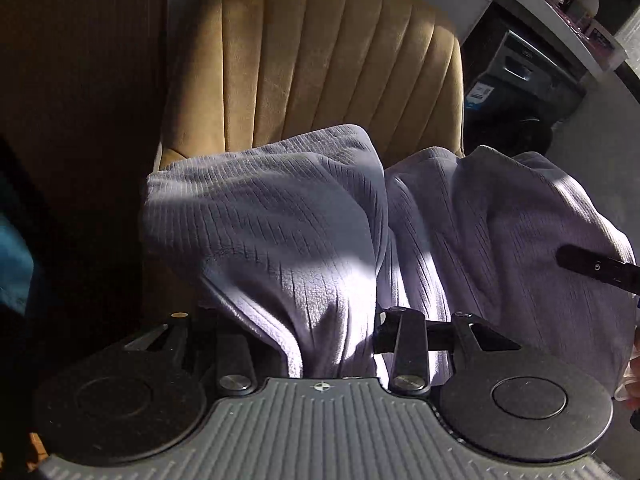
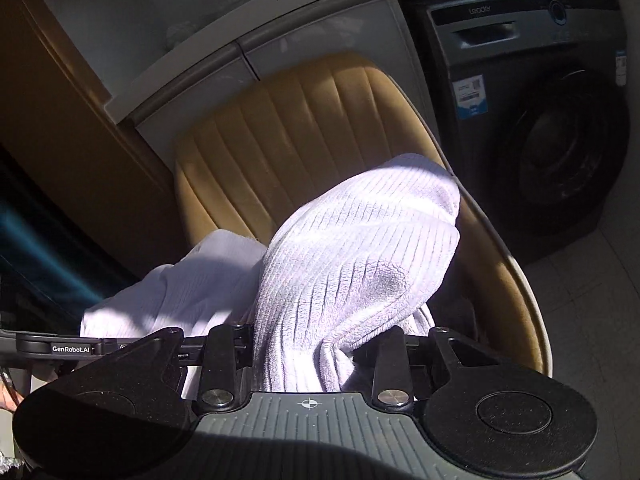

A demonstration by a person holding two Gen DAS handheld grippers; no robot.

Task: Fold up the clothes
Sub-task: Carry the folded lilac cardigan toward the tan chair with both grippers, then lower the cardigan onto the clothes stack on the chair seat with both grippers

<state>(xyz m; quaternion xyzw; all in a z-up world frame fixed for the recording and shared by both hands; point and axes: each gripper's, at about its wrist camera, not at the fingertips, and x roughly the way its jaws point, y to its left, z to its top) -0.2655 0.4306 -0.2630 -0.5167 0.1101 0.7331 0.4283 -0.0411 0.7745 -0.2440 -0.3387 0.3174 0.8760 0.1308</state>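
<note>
Left wrist view: your left tongs [image 1: 336, 344] pinch the pale lilac ribbed knit garment [image 1: 288, 216]; right tongs [image 2: 308, 356] clamp it too. It hangs bunched above the tan channel-stitched chair [image 2: 288, 128]. Soft, light, floppy: grip hems or corners, not mid-panel.

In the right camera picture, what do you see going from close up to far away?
Right gripper pinching the cloth → tan chair → white cabinet. The washing machine stands off to the right side.
</note>
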